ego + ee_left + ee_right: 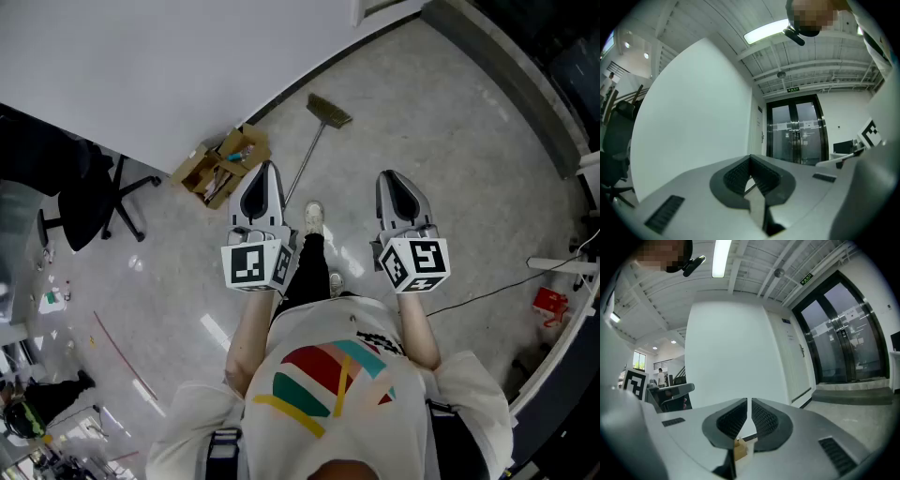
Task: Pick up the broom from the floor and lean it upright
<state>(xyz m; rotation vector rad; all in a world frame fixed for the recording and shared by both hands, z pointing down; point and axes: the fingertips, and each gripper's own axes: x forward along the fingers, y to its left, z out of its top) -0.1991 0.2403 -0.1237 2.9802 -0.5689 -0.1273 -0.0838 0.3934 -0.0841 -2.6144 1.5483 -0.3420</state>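
Note:
The broom (pixel 307 165) lies on the grey floor ahead of me, its straw head (pixel 329 112) at the far end near the white wall and its thin handle running back toward my feet. My left gripper (pixel 263 170) and right gripper (pixel 392 176) are held level above the floor, one on each side of the handle, well clear of it. Both hold nothing. In the left gripper view the left gripper (pixel 750 158) has its jaws together. The right gripper (pixel 749 401) shows only a thin slit between its jaws.
An open cardboard box (pixel 221 167) with clutter sits at the wall's foot, left of the broom. A black office chair (pixel 89 202) stands further left. A cable (pixel 487 292) and a red object (pixel 550 302) lie at the right. Glass doors (pixel 797 129) stand ahead.

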